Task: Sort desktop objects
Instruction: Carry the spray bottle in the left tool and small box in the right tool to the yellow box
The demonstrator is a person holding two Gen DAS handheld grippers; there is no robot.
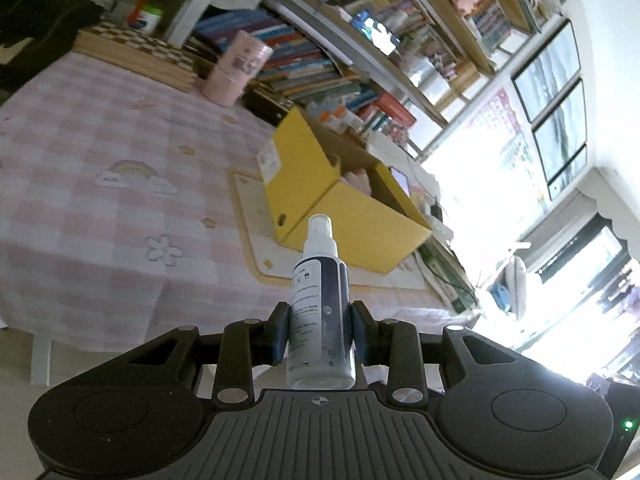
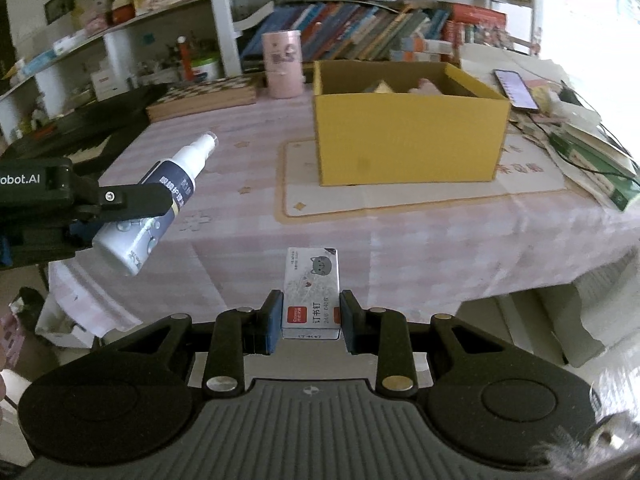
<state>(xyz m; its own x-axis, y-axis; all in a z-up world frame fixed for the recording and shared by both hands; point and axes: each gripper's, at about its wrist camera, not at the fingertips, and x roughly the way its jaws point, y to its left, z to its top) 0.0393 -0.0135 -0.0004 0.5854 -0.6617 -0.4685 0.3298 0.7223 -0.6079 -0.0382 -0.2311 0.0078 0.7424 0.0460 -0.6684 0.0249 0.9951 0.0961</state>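
Room: shelves crammed with books run behind a table [image 2: 400, 232] under a pink checked cloth; bright windows glare on one side.
Table top: a yellow cardboard box [image 2: 408, 140] stands open on a pale mat [image 2: 400, 196], with a pink cylindrical tin [image 2: 282, 64] and a chequered board [image 2: 204, 96] further back.
Left gripper [image 1: 320, 332]: jaws narrow, pressed on both sides of a spray bottle [image 1: 320, 308], which stands up between them with its white nozzle pointing away.
Spray bottle, from the right wrist view: it juts out tilted, above the near edge of the table, nozzle leaning toward the box.
Right gripper [image 2: 310, 318]: jaws closed on a small white staple box [image 2: 311, 292] with a grey cat printed on it, held flat between the blue pads.
Ahead of the jaws: the yellow box lies beyond both grippers, well apart from either item.
Inside the box: something pinkish and something yellowish, too blurred to name.
Right of the box: a phone [image 2: 514, 88] with a lit screen lies among papers.
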